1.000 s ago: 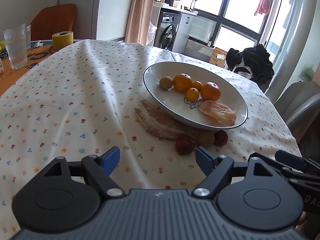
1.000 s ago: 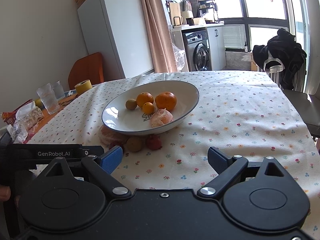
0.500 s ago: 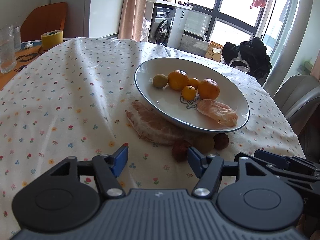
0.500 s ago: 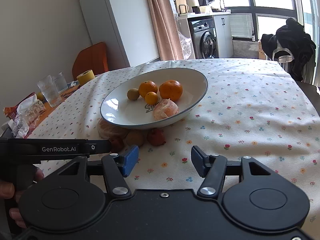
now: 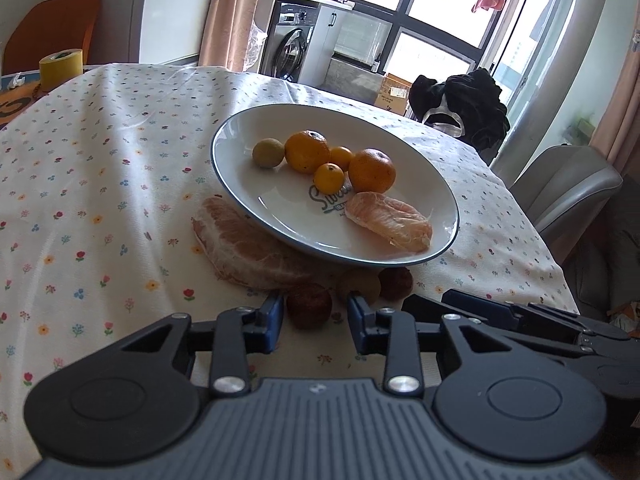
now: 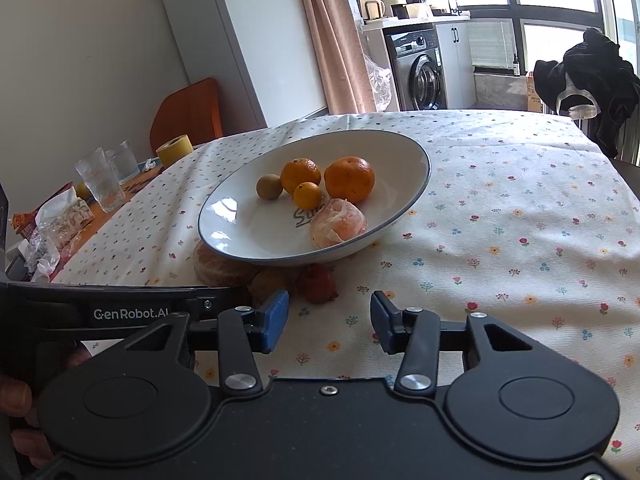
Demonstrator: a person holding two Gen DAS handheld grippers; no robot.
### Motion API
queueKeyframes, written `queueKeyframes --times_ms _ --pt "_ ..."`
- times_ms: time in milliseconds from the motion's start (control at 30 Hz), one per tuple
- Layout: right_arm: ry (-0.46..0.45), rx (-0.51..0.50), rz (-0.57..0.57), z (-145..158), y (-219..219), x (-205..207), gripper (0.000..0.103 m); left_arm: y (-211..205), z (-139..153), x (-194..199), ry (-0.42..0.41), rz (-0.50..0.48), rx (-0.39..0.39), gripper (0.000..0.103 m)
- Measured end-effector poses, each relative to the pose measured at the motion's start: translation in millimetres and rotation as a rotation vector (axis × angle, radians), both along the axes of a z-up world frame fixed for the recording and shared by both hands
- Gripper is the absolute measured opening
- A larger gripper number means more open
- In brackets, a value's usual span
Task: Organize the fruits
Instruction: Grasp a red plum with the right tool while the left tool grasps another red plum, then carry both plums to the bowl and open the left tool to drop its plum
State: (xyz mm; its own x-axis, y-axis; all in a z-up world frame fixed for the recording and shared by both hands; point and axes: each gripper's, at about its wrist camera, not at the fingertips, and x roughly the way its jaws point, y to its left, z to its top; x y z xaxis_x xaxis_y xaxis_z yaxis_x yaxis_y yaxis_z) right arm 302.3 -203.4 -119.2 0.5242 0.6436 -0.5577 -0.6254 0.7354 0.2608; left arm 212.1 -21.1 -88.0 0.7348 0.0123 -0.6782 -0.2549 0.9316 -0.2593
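A white plate [image 5: 224, 176] on the flowered cloth holds two oranges [image 5: 372, 170], two small ones, a greenish round fruit [image 5: 268, 153] and a peeled segment [image 5: 390, 220]. A peeled pomelo piece [image 5: 240, 248], a tan fruit [image 5: 360, 284] and two dark red fruits lie on the cloth against the plate's near edge. My left gripper [image 5: 316, 314] is closing around one dark red fruit [image 5: 309, 305], and a gap shows at the right pad. My right gripper [image 6: 328, 320] is also closing, with nothing between its fingers. The other red fruit [image 6: 318, 284] lies just beyond its tips.
A yellow tape roll [image 5: 60, 66], drinking glasses [image 6: 98, 184] and snack bags [image 6: 52, 224] stand at the table's far left. A grey chair [image 5: 560, 192] and a black garment [image 5: 460, 108] are beyond the right edge. A hand [image 6: 16, 400] holds the left gripper.
Both grippers moved forward toward the loose fruits by the plate and their jaws narrowed. The left one now straddles a dark red fruit.
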Motion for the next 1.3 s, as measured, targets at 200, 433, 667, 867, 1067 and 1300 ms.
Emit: queueKeyframes --times_ms 200,433,667,867,1067,1300 --pt "0.007 0.001 0.017 -2 5 3 0.040 7 3 -5 0.002 0.011 -0.030 0.022" --pt "0.002 -0.005 0.023 -4 15 7 0.039 14 13 -17 -0.026 0.031 -0.015 0.022" --pt "-0.006 -0.021 0.014 -4 21 13 0.026 21 19 -26 -0.048 0.051 -0.013 0.022" --pt "-0.015 -0.033 0.024 -1 22 4 0.022 26 24 -34 -0.064 0.061 -0.014 0.022" --pt "-0.029 -0.030 0.023 6 17 -7 0.021 27 30 -40 -0.082 0.075 -0.007 0.022" --pt "-0.061 -0.013 0.031 19 12 -19 0.021 26 39 -44 -0.106 0.075 0.003 0.022"
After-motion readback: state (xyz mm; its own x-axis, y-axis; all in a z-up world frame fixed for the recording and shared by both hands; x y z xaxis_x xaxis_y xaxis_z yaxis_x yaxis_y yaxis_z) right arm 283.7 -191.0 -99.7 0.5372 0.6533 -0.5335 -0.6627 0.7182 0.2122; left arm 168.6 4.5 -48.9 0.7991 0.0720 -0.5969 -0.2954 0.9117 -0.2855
